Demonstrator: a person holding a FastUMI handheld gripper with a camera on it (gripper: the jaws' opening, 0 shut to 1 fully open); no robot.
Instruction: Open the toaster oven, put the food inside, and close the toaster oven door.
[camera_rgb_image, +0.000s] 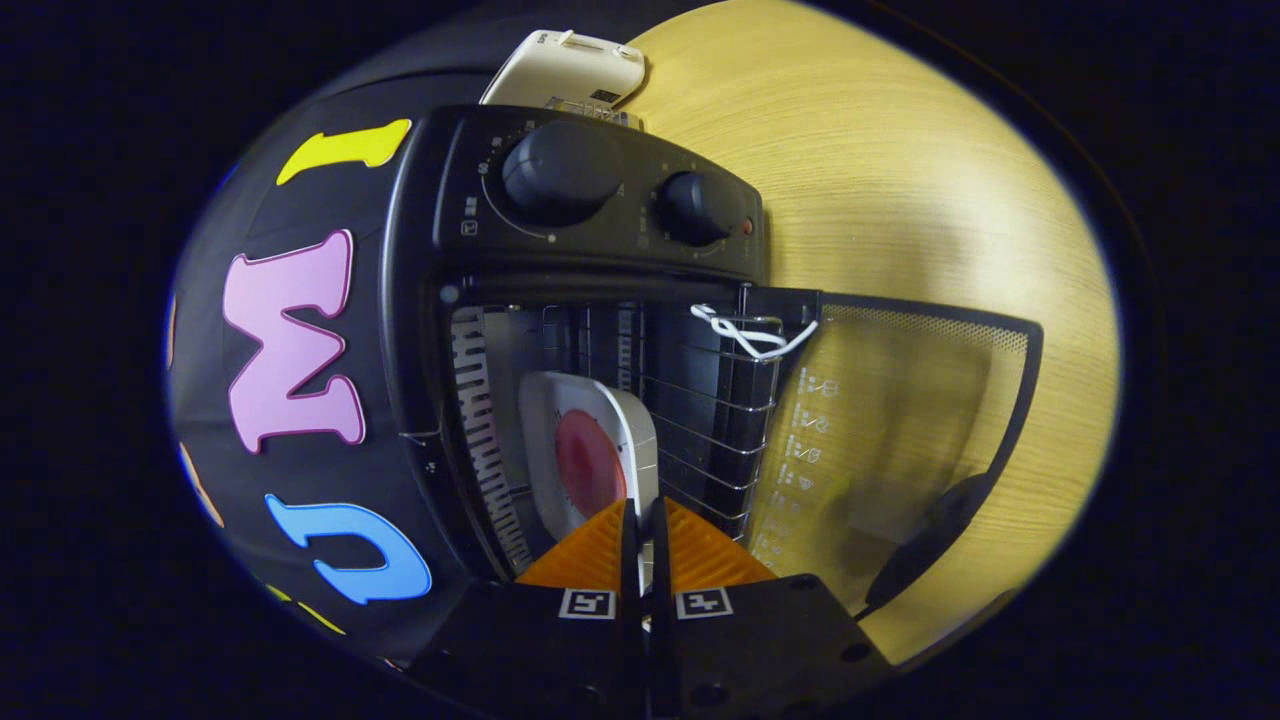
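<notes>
Plate of food went edge-first into the open toaster oven

The tool (642, 535) pinched the rim of a white plate (592, 455) carrying a red round of food (588, 463), both fingers pressed on it, inside the toaster oven (560, 300) on the wooden tabletop (900, 180). The oven's door (900, 430) hung open toward the tabletop; its printed markings were too small to read.
</notes>
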